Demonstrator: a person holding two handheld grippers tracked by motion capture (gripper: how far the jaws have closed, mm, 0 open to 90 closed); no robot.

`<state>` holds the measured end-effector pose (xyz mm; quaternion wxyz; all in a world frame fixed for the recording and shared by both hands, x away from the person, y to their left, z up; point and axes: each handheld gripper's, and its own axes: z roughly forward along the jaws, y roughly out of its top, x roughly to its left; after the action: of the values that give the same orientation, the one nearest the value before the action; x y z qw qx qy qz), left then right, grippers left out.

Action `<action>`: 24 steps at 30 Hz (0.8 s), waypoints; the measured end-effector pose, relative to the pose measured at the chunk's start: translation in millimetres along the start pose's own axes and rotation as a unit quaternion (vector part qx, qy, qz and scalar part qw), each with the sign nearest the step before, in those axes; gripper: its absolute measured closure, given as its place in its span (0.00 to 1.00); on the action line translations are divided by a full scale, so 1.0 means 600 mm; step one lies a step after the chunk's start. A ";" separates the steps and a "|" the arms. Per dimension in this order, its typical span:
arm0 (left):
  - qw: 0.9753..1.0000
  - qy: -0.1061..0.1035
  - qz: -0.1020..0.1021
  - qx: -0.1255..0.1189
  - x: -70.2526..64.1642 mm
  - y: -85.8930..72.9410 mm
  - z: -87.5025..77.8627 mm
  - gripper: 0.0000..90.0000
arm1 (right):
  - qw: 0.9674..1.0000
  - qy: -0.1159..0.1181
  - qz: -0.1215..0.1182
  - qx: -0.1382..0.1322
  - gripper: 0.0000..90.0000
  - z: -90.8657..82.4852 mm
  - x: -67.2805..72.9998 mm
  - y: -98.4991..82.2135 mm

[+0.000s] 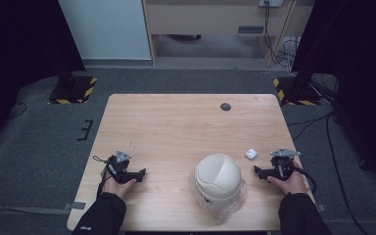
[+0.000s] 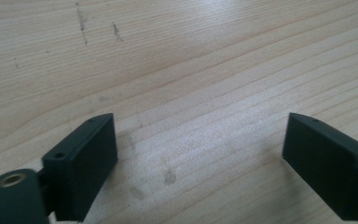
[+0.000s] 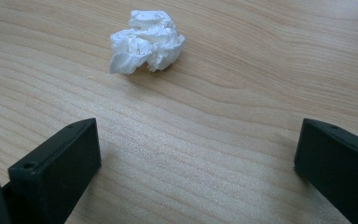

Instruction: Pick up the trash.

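Right gripper point(image 3: 196, 163) in my right hand rests low over the desk point(image 1: 176, 127) near its right edge, jaws spread wide with nothing between them. Just ahead of it lies a crumpled white tissue point(image 3: 147, 42), apart from both jaws; its creases read clearly in the right gripper view, while the high view gives it as a small white speck point(image 1: 251, 153). I judge I am lining up to pick it up: next I must ease forward until the wad sits between the jaws, then close. Left gripper point(image 1: 127, 169) is also released, over bare wood. Between my hands, the high view shows a white domed bin point(image 1: 218, 178) with a clear liner.
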<state>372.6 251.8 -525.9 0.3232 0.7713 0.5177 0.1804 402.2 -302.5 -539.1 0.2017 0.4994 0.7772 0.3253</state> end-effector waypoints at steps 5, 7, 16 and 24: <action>0.999 -0.013 -0.005 -0.053 -0.003 0.014 -0.022 0.15 | 1.000 0.000 0.000 0.000 0.01 0.000 0.000 0.000; 0.997 -0.018 -0.002 -0.076 -0.006 0.019 -0.031 0.15 | 1.000 0.000 0.000 0.000 0.01 0.000 0.000 0.000; 0.988 -0.038 0.020 -0.147 -0.031 0.043 -0.077 0.18 | 1.000 0.000 0.000 0.000 0.01 0.000 0.000 0.000; 0.974 -0.074 0.035 -0.212 -0.061 0.068 -0.115 0.17 | 1.000 0.000 0.000 0.000 0.01 0.000 0.000 0.000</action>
<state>343.7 229.5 -445.9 0.5104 0.7141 0.4146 0.2401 402.2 -302.5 -539.1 0.2017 0.4993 0.7773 0.3254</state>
